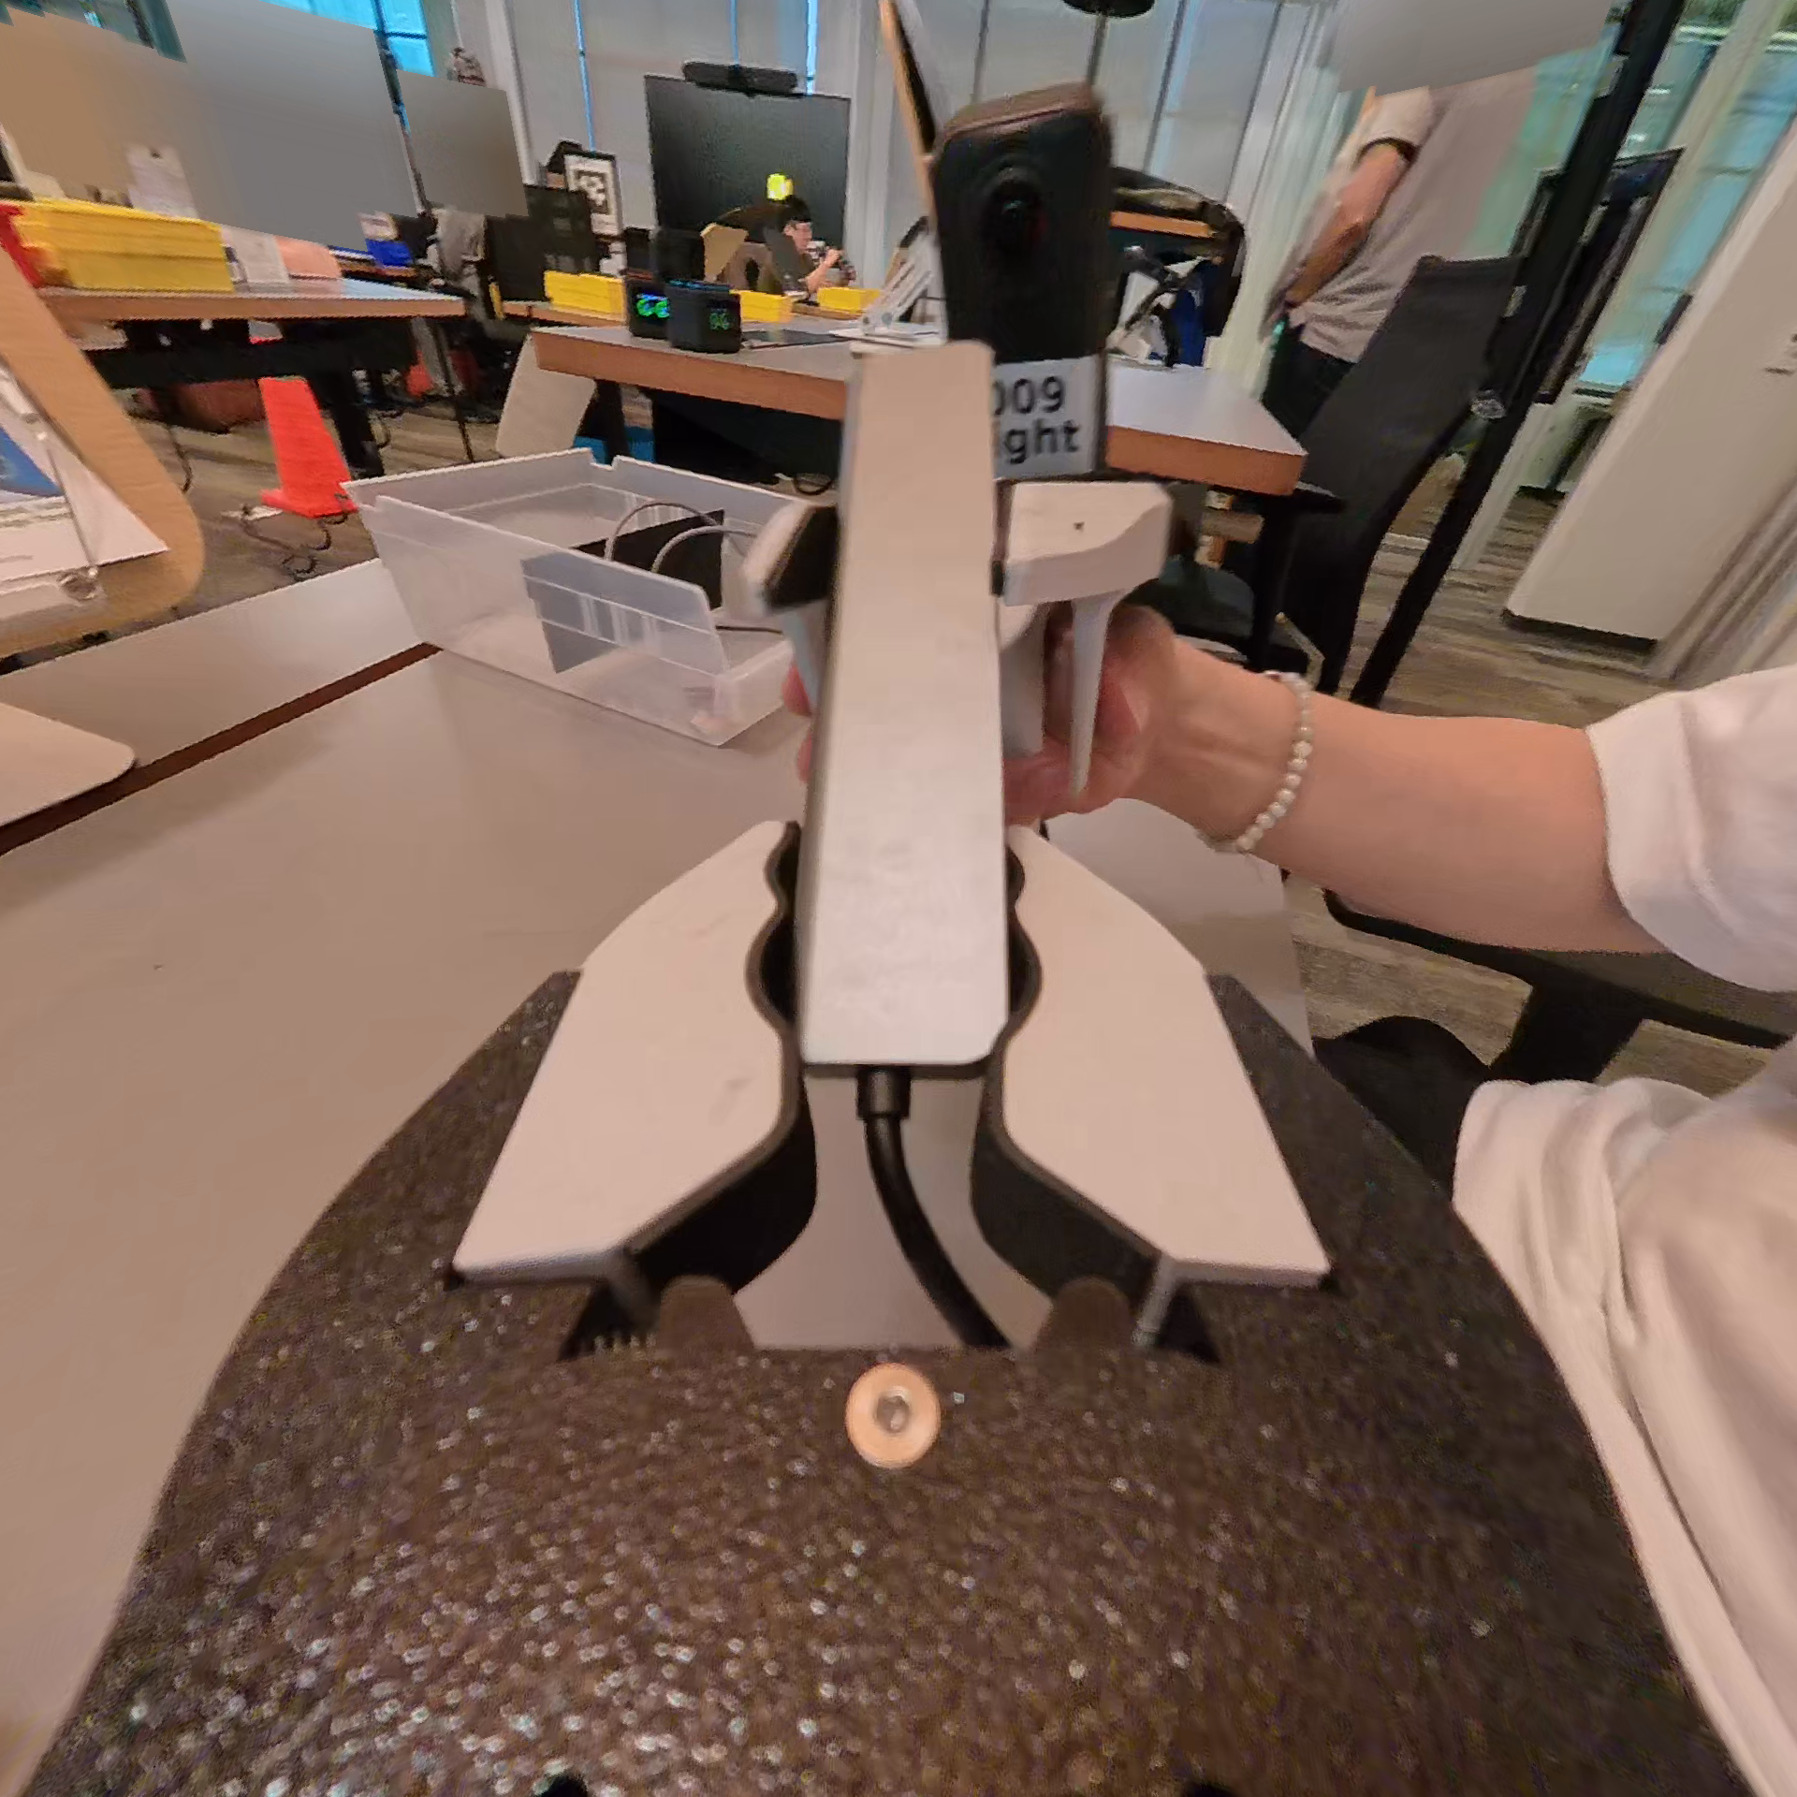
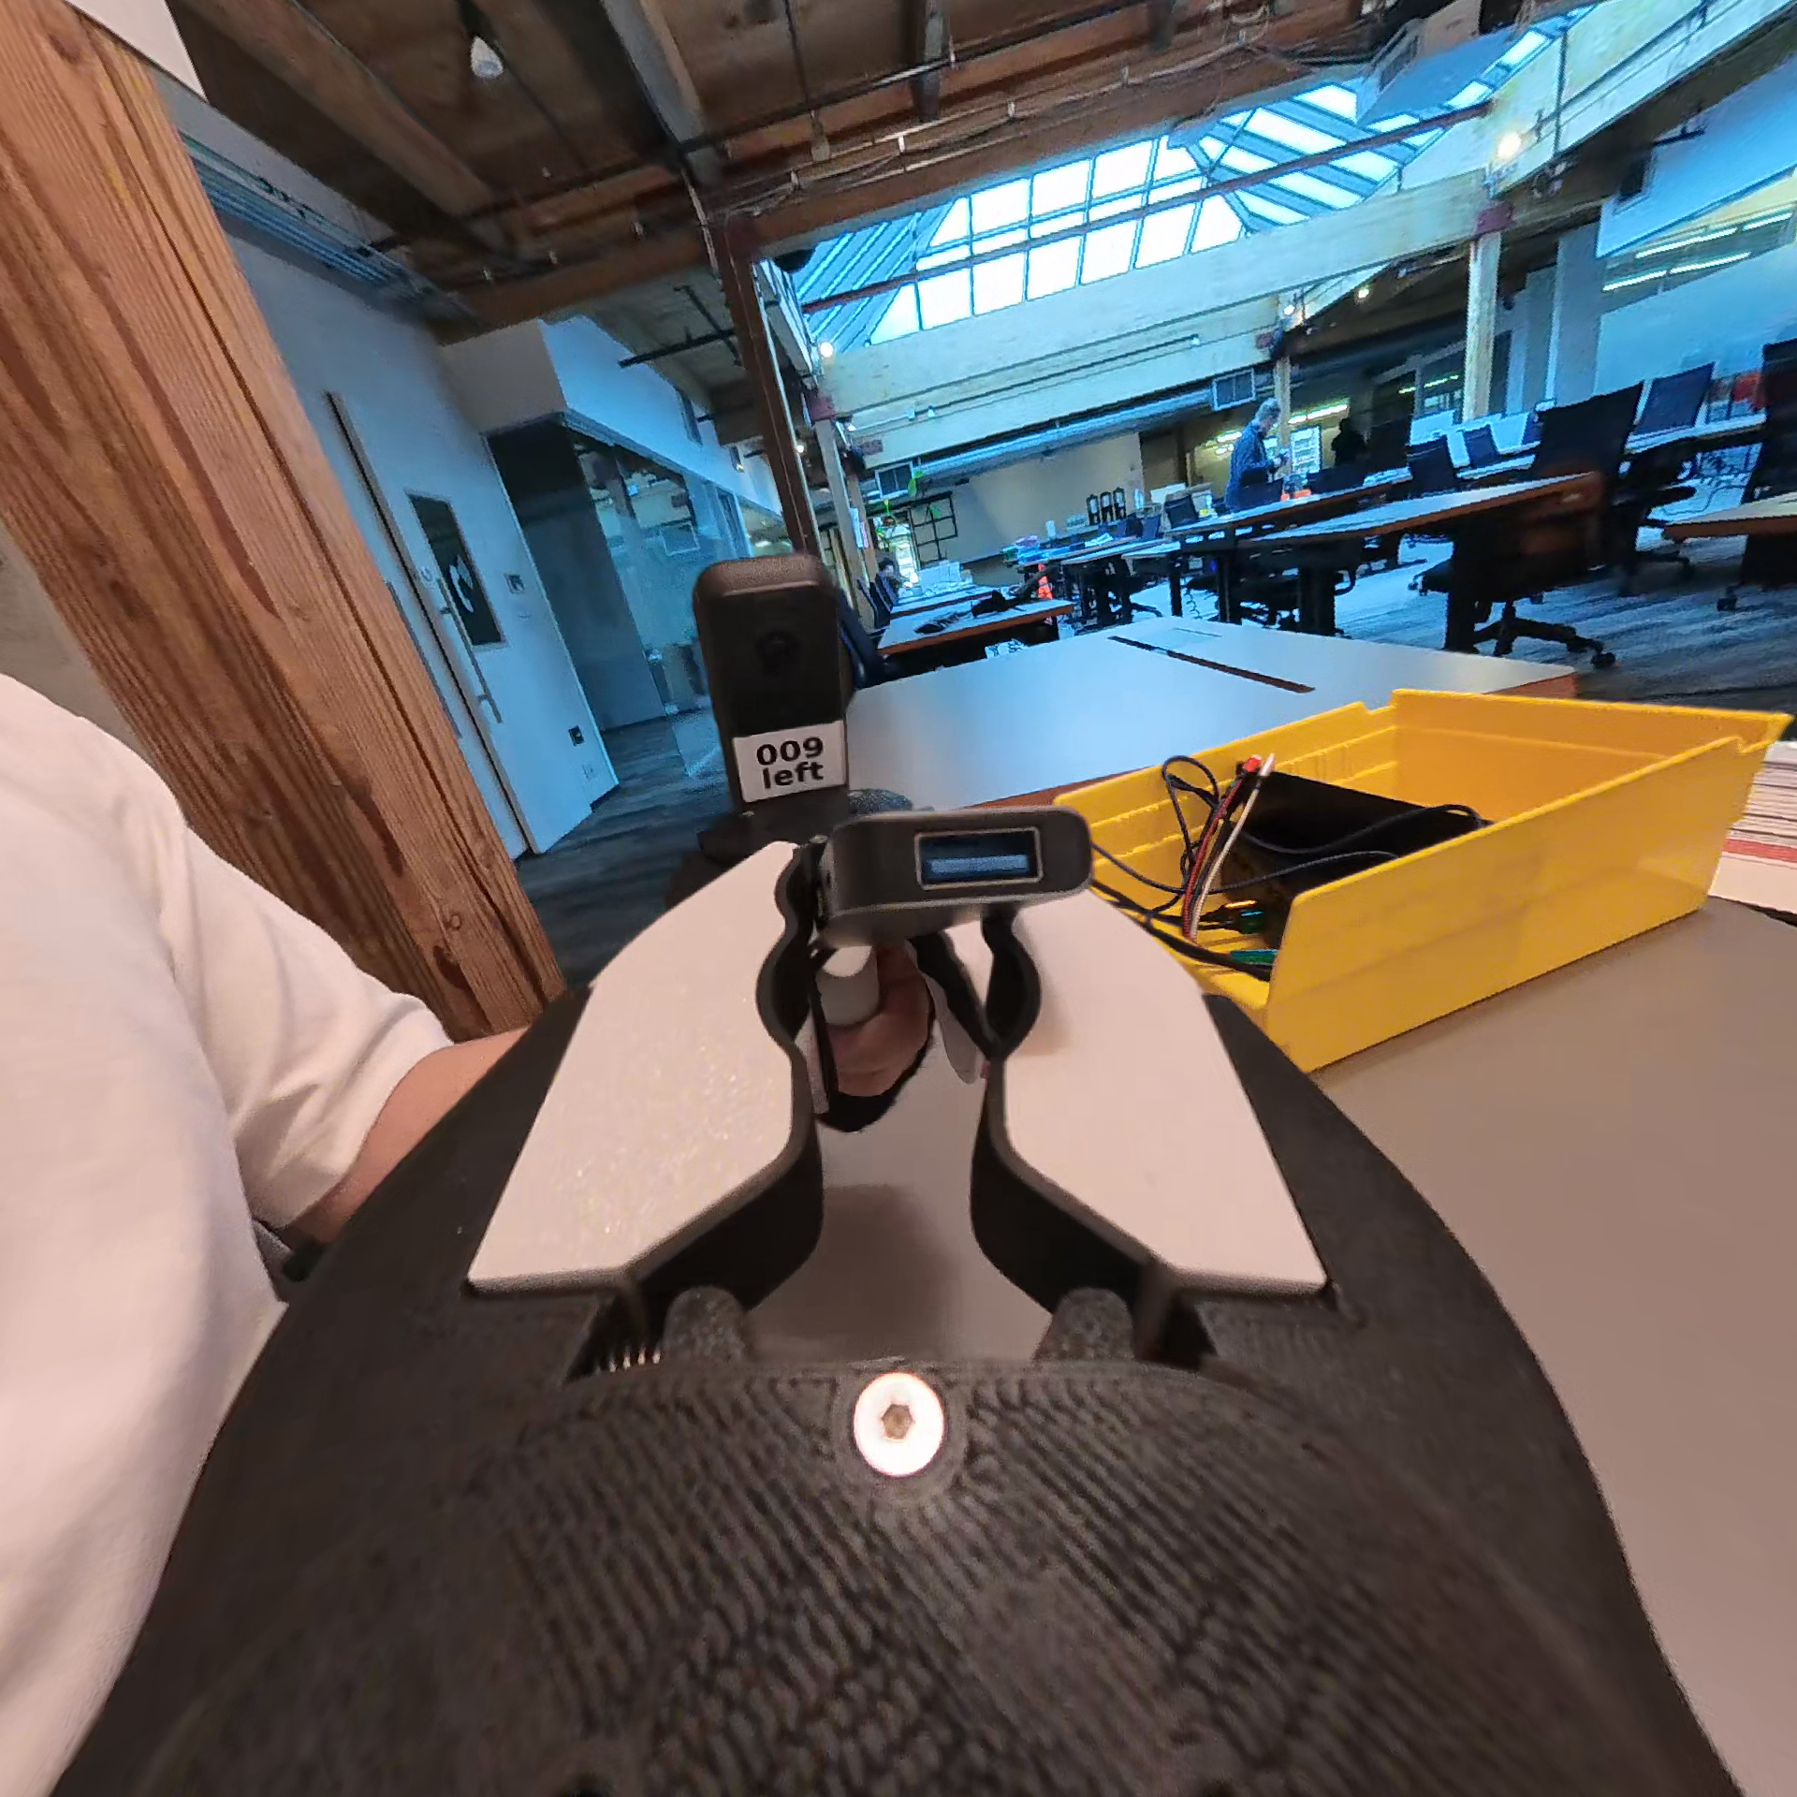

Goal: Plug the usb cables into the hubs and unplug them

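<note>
We count one hub (image 1: 904,778), one black cable (image 1: 904,1186), two grippers and two bins on the grey desk (image 1: 389,875).

The hub is a long, flat slab of brushed grey metal with rounded corners. The round, rubbery cable leaves its near end and curves back between the left gripper's fingers (image 1: 642,1070). Those fingers are broad plates, pale grey on top with black wavy inner edges, set in a speckled black body. The left gripper (image 1: 899,856) is closed on the hub's sides and holds it above the desk, pointing away toward the other gripper. A hand (image 1: 1118,720) wearing a bracelet (image 1: 1284,768) of small white beads grips that far gripper's handle.

From the right wrist view we see the hub end-on — a single blue port (image 2: 977,861) faces us. The right gripper (image 2: 899,904) has its fingers (image 2: 661,1089) parted with nothing between them. The hub's end sits just at their tips and overlaps the right-hand one; we cannot tell whether it touches.

One bin (image 1: 467,554) is clear plastic and rectangular, beyond the hub in the left wrist view. The other — a yellow bin (image 2: 1556,739) with slanted walls — holds a black box (image 2: 1352,827) and a tangle of thin wires (image 2: 1206,856).
</note>
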